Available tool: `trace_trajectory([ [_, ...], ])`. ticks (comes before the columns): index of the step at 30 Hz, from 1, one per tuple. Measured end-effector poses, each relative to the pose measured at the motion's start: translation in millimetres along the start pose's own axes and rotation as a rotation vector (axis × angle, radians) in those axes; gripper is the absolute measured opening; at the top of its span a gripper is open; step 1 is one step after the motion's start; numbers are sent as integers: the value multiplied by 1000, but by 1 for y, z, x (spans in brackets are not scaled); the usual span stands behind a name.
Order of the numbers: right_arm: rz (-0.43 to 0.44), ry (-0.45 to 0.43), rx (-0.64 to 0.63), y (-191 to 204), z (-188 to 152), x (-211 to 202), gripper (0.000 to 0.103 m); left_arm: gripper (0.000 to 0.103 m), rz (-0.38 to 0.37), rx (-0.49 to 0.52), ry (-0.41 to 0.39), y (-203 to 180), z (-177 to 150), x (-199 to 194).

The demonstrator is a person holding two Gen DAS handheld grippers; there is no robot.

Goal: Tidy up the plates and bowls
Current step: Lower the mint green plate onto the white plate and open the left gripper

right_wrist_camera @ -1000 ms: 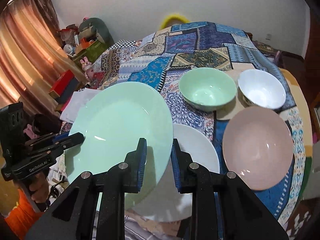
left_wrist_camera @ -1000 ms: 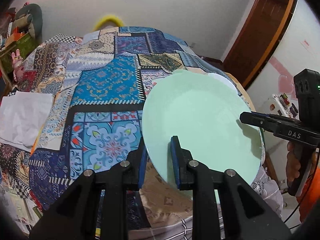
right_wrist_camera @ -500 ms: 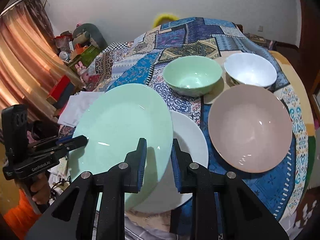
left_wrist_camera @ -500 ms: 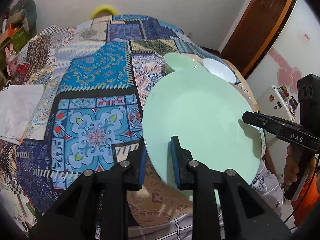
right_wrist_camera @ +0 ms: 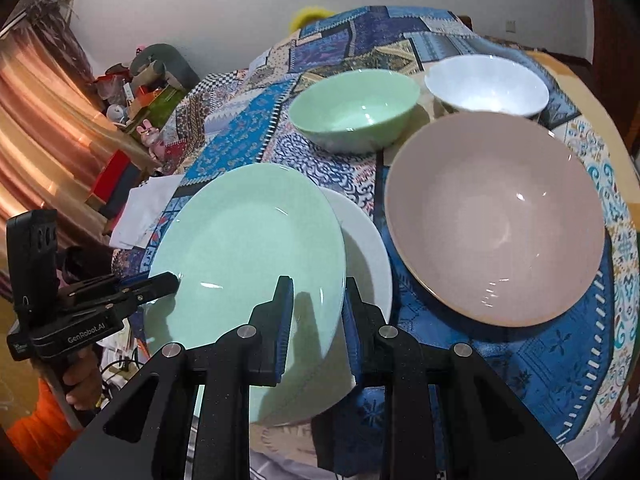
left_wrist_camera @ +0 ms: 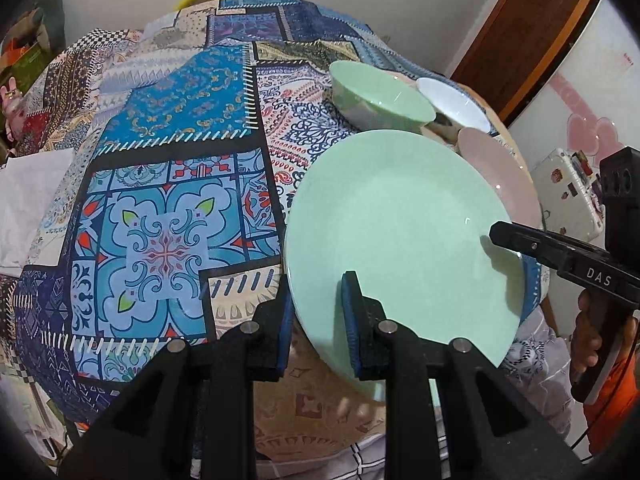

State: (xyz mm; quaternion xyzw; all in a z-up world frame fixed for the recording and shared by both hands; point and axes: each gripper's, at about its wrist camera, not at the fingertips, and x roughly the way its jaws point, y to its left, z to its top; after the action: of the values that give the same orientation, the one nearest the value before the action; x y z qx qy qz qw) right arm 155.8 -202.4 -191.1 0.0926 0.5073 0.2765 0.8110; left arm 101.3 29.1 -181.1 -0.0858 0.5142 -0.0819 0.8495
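Right wrist view: green plate point(right_wrist_camera: 248, 248) over white plate point(right_wrist_camera: 360, 248), rim clamped in both tongs, left point(left_wrist_camera: 316, 320) and right point(right_wrist_camera: 316, 312).

Glossy, smooth green plate point(right_wrist_camera: 248, 248) and pink bowl point(right_wrist_camera: 496, 216) gleam above a matt patterned cloth point(left_wrist_camera: 168, 168).

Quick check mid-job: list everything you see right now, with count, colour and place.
green plate: 1, mint, held over the white plate
white plate: 1, white, on the cloth under the green plate
pink plate: 1, dusty pink, right of the white plate
green bowl: 1, mint, behind the plates
white bowl: 1, white, right of the green bowl
tablecloth: 1, blue patchwork, over the table
left gripper: shut on the green plate's rim
right gripper: shut on its opposite rim
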Motion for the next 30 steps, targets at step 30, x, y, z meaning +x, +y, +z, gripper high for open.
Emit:
trace_trajectory([
  [30, -89, -53, -73, -1, -18, -11, 23, 26, 130, 82, -94, -8, 6, 4],
])
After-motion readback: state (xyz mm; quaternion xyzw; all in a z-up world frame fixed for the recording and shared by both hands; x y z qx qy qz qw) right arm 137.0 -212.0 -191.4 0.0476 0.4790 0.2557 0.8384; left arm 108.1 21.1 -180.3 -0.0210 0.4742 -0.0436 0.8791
